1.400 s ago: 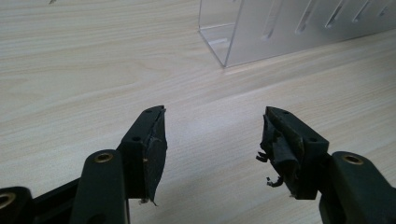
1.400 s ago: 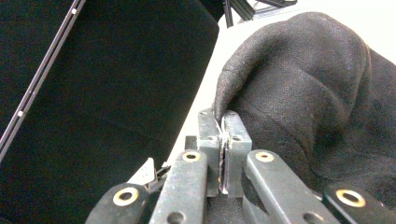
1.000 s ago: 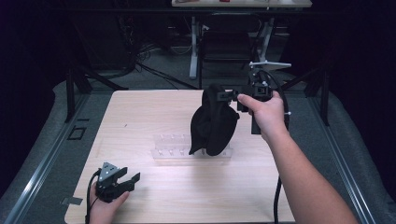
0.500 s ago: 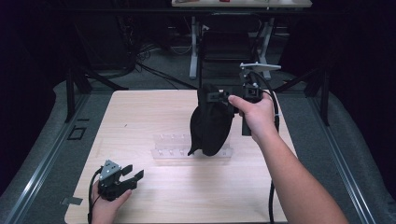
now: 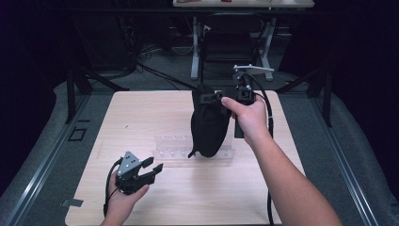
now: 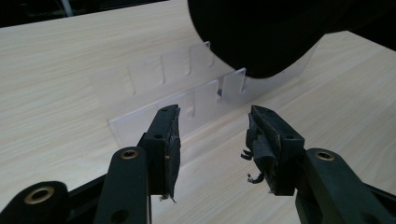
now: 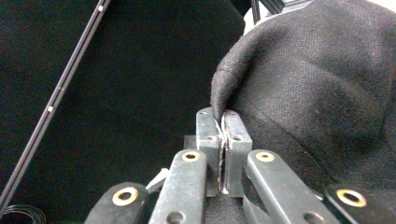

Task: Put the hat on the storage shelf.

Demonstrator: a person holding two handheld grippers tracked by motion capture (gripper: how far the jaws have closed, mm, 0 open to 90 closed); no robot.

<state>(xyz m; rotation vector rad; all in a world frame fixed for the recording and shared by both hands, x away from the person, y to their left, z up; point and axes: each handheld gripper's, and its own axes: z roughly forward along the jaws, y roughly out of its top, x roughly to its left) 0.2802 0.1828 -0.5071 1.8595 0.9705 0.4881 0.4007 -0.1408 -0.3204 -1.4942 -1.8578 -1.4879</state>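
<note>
The left claw (image 5: 151, 170) is hovering empty near the desk's (image 5: 141, 113) front-left, its jaws apart and just closing in. The black cloth pouch (image 5: 208, 126) is hiding part of the clear rack (image 5: 171, 147), dangling over it from the right claw (image 5: 212, 97), clamped on its edge.

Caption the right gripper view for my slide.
Right gripper shut on an edge of the black fabric pouch.

Bag (image 5: 208, 125) hangs from the right tool (image 5: 212, 98), over the rack's (image 5: 171, 147) right end. Rack lies on the table (image 5: 141, 108), beyond the left tool (image 5: 151, 171).
</note>
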